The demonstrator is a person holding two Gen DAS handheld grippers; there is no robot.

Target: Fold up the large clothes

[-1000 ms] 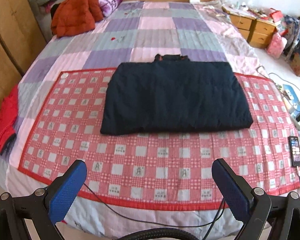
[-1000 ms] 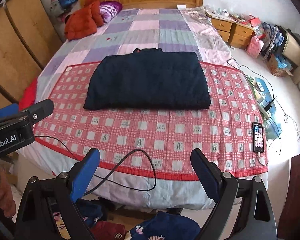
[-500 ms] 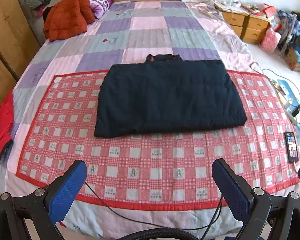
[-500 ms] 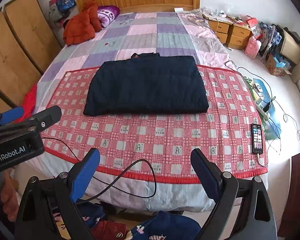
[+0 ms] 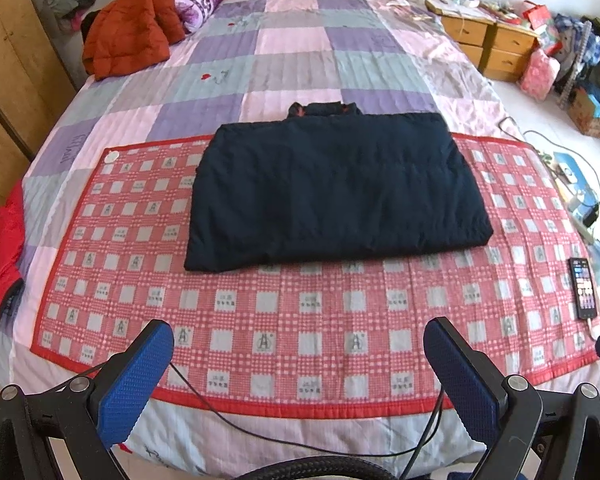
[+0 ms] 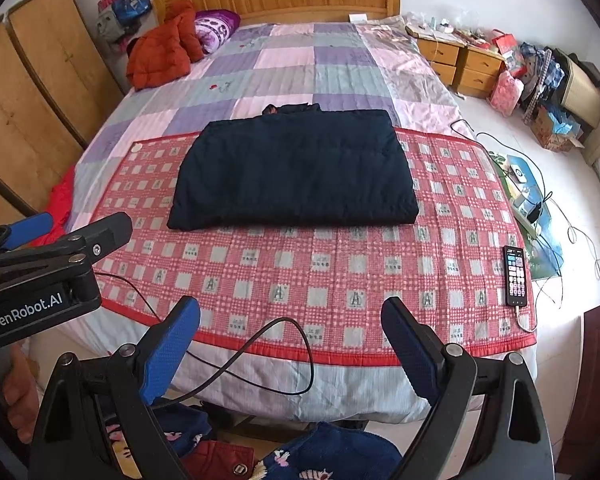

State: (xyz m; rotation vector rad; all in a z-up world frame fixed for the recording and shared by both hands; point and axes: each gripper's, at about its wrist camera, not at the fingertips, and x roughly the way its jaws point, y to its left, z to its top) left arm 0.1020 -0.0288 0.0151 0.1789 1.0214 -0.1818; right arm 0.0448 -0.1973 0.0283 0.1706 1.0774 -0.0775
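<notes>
Both wrist cameras have drawn back and risen over the last second, so more of the bed's foot edge and the floor beyond it now shows, while the dark navy quilted jacket (image 5: 332,188) has not shifted. It lies folded into a broad rectangle on the far half of the red-and-white checked mat (image 5: 300,320), its collar poking over the mat's far edge onto the pink, purple and grey patchwork quilt (image 5: 300,52). The left gripper (image 5: 300,364) is released, its blue padded fingers (image 5: 138,380) spread wide and empty, hanging over the foot edge of the bed well apart from the jacket. The right gripper (image 6: 292,344) is likewise released and empty, near the same edge. A black phone (image 6: 516,276) lies at the mat's right edge near its near corner, with its cable trailing off.

By the look of it the fold is done or nearly so: the bundle's sides are fairly straight, though its near-left corner bulges a little. If one more fold is wanted, halving it side to side would suit; each gripper should pinch all layers at a corner of one short side together, lift only slightly, and carry that side across so the padding does not slide apart. A thin black cable (image 6: 260,360) loops over the foot edge and should be kept out of the fingers.
</notes>
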